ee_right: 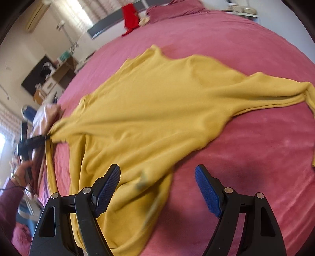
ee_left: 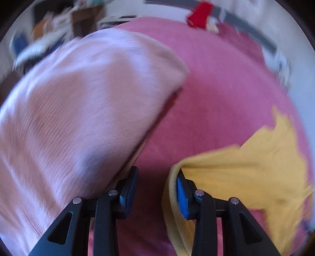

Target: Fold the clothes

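A yellow knit sweater (ee_right: 157,102) lies spread on the pink bed cover (ee_right: 246,147), one sleeve stretched to the right. In the right wrist view its left corner is pulled taut toward my left gripper (ee_right: 37,140). In the left wrist view the yellow ribbed hem (ee_left: 173,197) hangs around the right finger (ee_left: 182,197) of my left gripper (ee_left: 156,173); the jaws stand apart and the bed shows in the gap. My right gripper (ee_right: 157,171) hovers open over the sweater's near edge, nothing between its fingers. A pale pink ribbed garment (ee_left: 78,118) fills the left.
A red cloth (ee_right: 130,17) and a pink pillow (ee_right: 173,9) lie at the far end of the bed. Cabinets and shelves (ee_right: 59,74) stand past the bed's left edge. A person's hand (ee_right: 21,169) and a maroon sleeve (ee_right: 9,198) hold the left gripper.
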